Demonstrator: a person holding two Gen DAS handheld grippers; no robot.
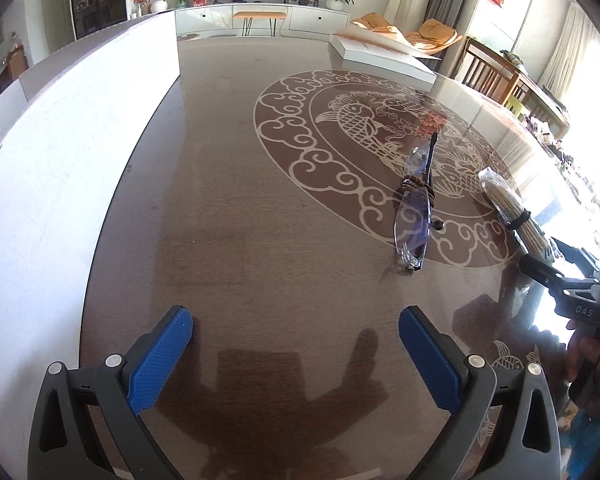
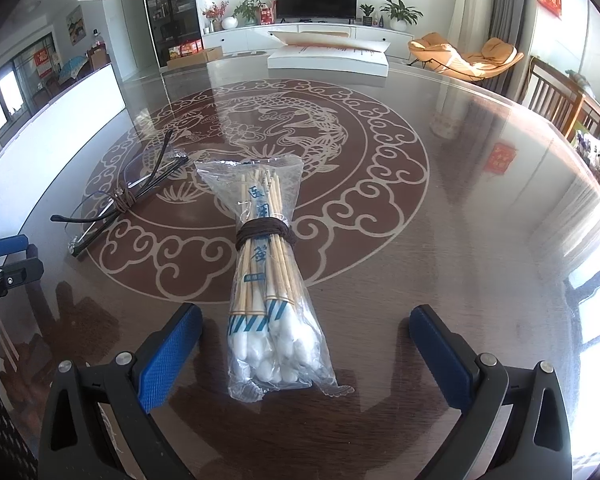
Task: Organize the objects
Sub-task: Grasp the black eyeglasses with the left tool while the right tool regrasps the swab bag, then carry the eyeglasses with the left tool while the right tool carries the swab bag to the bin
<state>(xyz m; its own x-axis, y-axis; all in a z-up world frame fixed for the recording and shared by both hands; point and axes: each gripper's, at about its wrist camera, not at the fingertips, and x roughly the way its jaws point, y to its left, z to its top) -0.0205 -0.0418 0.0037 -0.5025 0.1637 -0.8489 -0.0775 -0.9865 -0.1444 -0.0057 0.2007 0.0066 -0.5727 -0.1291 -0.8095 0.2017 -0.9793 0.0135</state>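
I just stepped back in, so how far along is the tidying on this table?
Nothing looks tidied yet. The bag of cotton swabs and the glasses both lie loose on the table, each wrapped with brown cord. In hand: nothing; the right claw is open with the swab bag lying between its fingers, and the left claw is open over bare table. Both items remain, perhaps for the white box.

the left gripper (image 1: pixel 296 328) is held wide open and low. the right gripper (image 2: pixel 306 326) is held wide open too.
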